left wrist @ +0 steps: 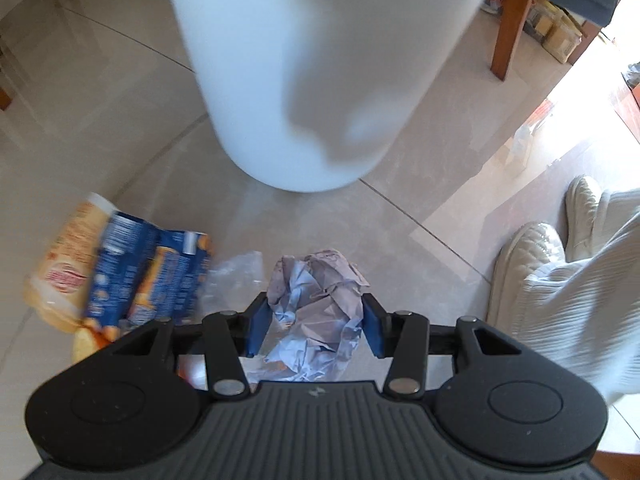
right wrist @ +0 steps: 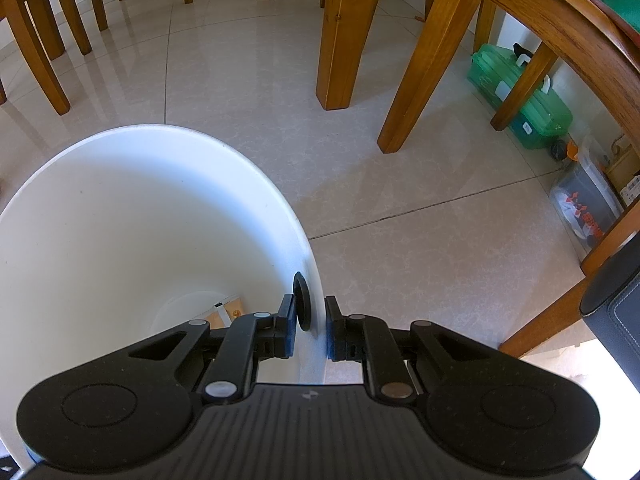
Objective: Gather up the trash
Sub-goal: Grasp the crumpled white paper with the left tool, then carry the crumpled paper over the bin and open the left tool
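Observation:
A crumpled pale blue-grey paper ball [left wrist: 320,280] sits between the blue pads of my left gripper [left wrist: 314,320], which is shut on it just above the floor. The paper looks sharp while the floor litter is blurred. On the tiles to the left lie a blue snack wrapper [left wrist: 148,276], a yellow wrapper [left wrist: 64,264] and a scrap of clear plastic [left wrist: 236,276]. The white bin [left wrist: 320,60] hangs ahead, off the floor. My right gripper [right wrist: 312,328] is shut on the white bin's [right wrist: 120,220] rim wall. A piece of orange-and-white packaging [right wrist: 228,312] lies at its bottom.
A person's pale slippers [left wrist: 528,264] and light trouser leg [left wrist: 580,300] stand at the right. Wooden table legs [right wrist: 344,32] and chair legs [right wrist: 424,60] rise ahead. A green box [right wrist: 520,96] and a clear storage box [right wrist: 584,208] sit by the wall.

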`<state>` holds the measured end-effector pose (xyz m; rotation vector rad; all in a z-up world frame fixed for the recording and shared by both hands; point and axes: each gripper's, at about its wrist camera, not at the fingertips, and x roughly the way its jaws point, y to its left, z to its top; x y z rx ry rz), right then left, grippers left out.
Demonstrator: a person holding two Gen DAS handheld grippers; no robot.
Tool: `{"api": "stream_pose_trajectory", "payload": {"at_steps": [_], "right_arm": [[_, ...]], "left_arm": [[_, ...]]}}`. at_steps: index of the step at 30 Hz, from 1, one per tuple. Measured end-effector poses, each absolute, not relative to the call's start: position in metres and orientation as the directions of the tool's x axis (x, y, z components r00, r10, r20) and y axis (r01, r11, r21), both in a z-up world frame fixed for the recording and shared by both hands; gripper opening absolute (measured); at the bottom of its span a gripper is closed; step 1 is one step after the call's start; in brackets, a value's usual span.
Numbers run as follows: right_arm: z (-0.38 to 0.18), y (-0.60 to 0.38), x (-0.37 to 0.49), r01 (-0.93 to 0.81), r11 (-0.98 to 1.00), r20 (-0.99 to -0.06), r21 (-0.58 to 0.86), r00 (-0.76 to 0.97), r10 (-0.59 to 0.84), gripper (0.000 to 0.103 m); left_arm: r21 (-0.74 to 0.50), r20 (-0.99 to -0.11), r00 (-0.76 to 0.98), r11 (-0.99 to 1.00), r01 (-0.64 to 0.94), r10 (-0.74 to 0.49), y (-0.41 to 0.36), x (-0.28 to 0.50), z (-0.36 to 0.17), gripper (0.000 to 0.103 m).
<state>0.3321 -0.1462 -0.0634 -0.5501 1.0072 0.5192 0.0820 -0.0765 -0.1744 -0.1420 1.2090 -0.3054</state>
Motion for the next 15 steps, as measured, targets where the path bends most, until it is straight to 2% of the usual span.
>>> {"api": "stream_pose_trajectory", "payload": {"at_steps": [8,15], "right_arm": [[-0.063,-0.148,0.335,-0.628,0.763,-0.897,-0.155,0.413,0.157,0.015],[-0.062,-0.153,0.339,-0.625,0.77,-0.907,-0.132,0.389,0.161,0.013]], "left_arm": [[-0.229,-0.883,0.396,0.968,0.101,-0.25,-0.033,0.106,-0.108,0.047],[-0.227,-0.834,0.499,0.971,0.076,-0.234,-0.016,0.139,-0.049,0.047]]}}
